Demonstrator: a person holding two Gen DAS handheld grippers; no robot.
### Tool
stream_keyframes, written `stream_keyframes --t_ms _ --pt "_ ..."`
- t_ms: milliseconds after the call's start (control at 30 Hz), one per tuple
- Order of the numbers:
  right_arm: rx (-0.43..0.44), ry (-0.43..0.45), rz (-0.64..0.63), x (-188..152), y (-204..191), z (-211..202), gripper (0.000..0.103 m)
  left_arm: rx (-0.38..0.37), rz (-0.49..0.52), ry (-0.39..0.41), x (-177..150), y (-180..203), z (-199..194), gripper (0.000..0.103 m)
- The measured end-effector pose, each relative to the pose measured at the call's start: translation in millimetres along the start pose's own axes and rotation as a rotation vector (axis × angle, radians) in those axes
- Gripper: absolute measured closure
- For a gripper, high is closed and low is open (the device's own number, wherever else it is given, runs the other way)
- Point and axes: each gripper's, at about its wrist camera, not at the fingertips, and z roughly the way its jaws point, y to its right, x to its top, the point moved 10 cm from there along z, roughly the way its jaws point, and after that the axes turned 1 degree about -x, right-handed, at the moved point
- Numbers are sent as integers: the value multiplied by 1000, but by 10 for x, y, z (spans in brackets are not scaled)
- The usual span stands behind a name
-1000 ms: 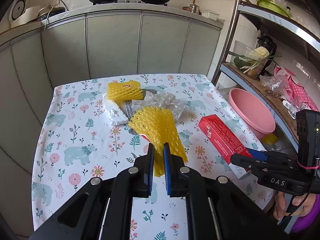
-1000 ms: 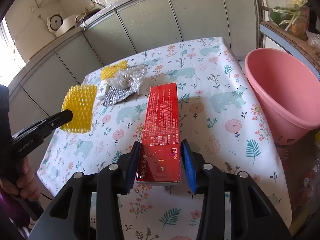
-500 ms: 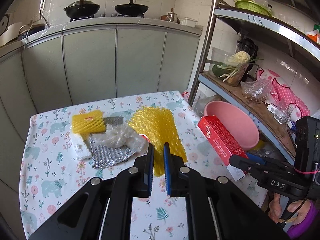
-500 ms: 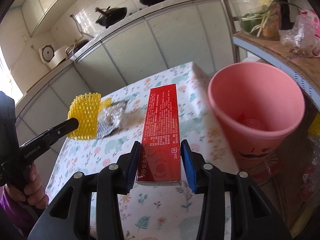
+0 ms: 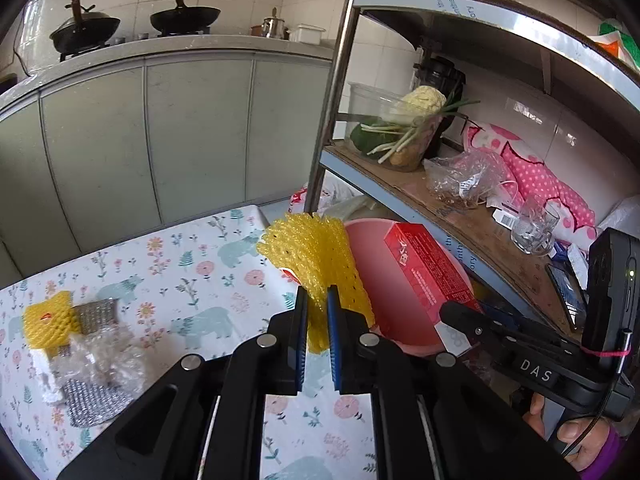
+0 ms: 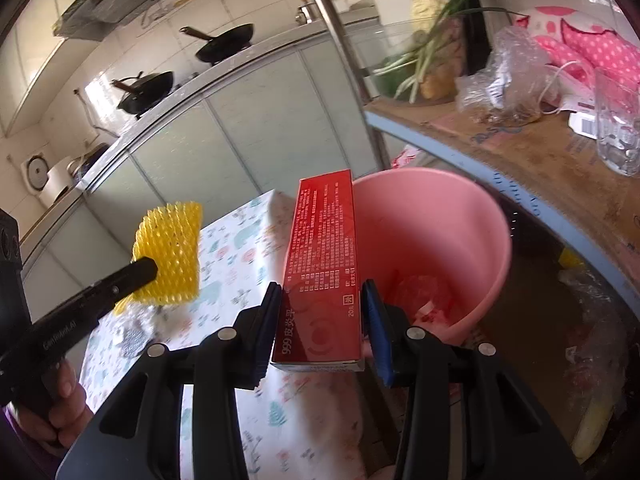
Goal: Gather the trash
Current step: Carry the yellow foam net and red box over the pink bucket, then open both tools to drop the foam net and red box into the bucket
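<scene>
Kitchen table (image 5: 192, 264) beside pink bin (image 6: 472, 216): left tongs (image 5: 317, 312) clamp yellow foam net (image 5: 320, 256), right tongs (image 6: 322, 320) clamp red box (image 6: 320, 264).

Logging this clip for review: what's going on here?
A person holds a gripper in each hand, clearing trash from a table with a floral cloth. The left gripper is shut on a yellow foam net, and the right gripper is clamped on a red carton. Both items are lifted beside the pink bucket, not yet dropped in. Another yellow net and plastic wrap lie on the table.
</scene>
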Motion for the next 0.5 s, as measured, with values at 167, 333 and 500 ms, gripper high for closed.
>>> stream_keyframes --t_ms 167,333,500 --pt "-47 -27 46 27 216 191 61 -45 33 -37 16 268 419 94" --pt "-88 -51 72 -5 360 342 61 -64 48 -93 -83 417 753 94" --pt "-104 -65 81 -39 412 417 61 -69 45 -139 -198 433 957 94"
